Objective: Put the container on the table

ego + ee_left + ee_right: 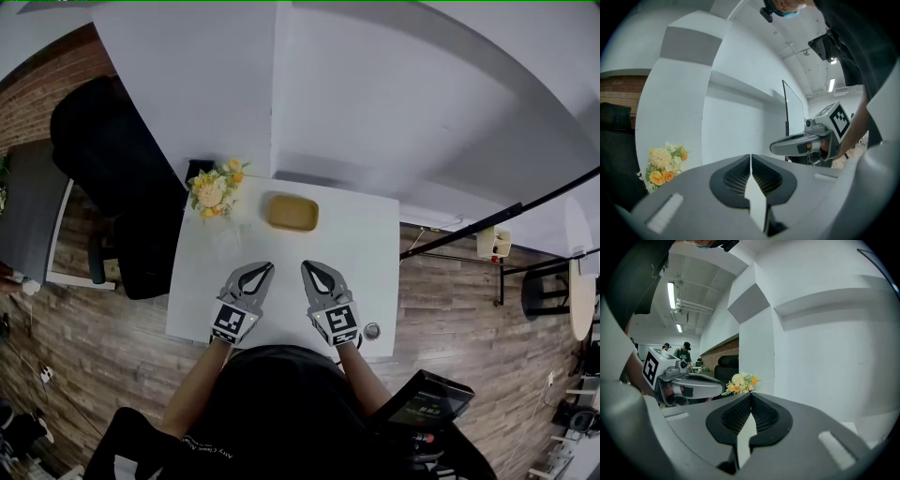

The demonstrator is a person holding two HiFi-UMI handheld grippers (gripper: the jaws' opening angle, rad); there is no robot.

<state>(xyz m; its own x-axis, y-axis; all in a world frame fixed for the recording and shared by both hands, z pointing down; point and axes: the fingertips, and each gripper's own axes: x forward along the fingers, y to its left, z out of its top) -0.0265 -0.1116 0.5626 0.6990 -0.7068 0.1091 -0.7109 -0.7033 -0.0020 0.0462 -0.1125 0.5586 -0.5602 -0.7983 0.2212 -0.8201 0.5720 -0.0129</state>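
A tan oval container (292, 212) sits on the far middle of the white table (375, 244), beyond both grippers. My left gripper (265, 269) hovers over the near part of the table, shut with nothing between its jaws. My right gripper (307, 268) is beside it, also shut and empty. In the left gripper view the closed tips (750, 157) point at the white wall, with the right gripper (806, 143) off to the side. In the right gripper view the closed tips (751, 394) point the same way, and the left gripper (689, 385) shows at the left. The container is hidden in both gripper views.
A bunch of yellow and white flowers (217, 190) stands at the table's far left corner, also seen as flowers (663, 164) and flowers (740, 383). A small round metal object (372, 330) lies near the front right edge. A black chair (112, 178) stands left of the table.
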